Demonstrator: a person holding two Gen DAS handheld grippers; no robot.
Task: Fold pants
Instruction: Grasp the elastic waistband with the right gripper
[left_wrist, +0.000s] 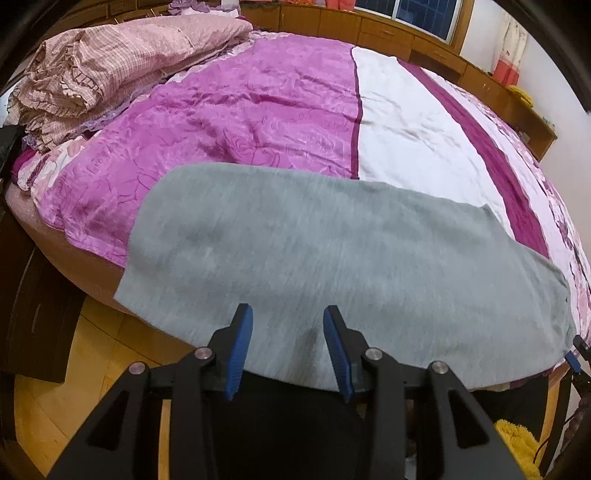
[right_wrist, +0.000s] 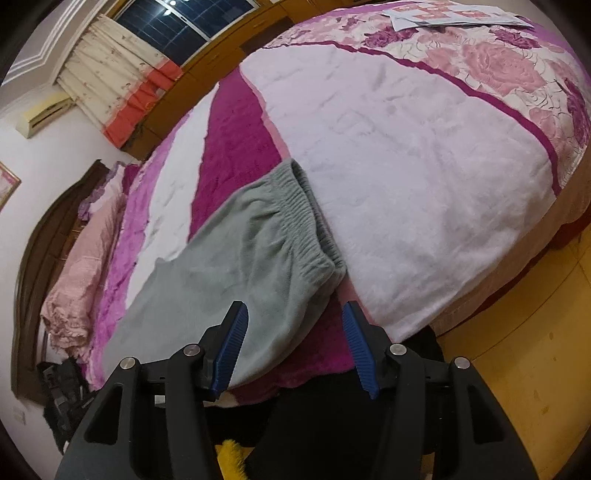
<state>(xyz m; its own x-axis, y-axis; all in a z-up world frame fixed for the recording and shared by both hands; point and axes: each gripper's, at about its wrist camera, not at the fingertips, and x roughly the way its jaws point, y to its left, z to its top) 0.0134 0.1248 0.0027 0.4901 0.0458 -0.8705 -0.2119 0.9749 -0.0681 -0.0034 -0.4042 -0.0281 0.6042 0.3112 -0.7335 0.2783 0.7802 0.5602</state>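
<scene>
Two grippers, both part open and empty: the left gripper (left_wrist: 288, 314) and right gripper (right_wrist: 294, 310) tilt down over one pair of grey pants (left_wrist: 332, 258) lying flat along the bed's (left_wrist: 258, 110) near edge, waistband (right_wrist: 306, 214) rightward. Bare quilt stretches beyond.

One pair of grey knit pants with an elastic waistband (right_wrist: 236, 266) lies along the near edge of one bed (left_wrist: 66, 254), one bunched pink checked quilt (left_wrist: 110, 70) sits at its far left corner, and two black grippers with blue pads, left gripper (left_wrist: 288, 314) and right gripper (right_wrist: 295, 310), appear.
</scene>
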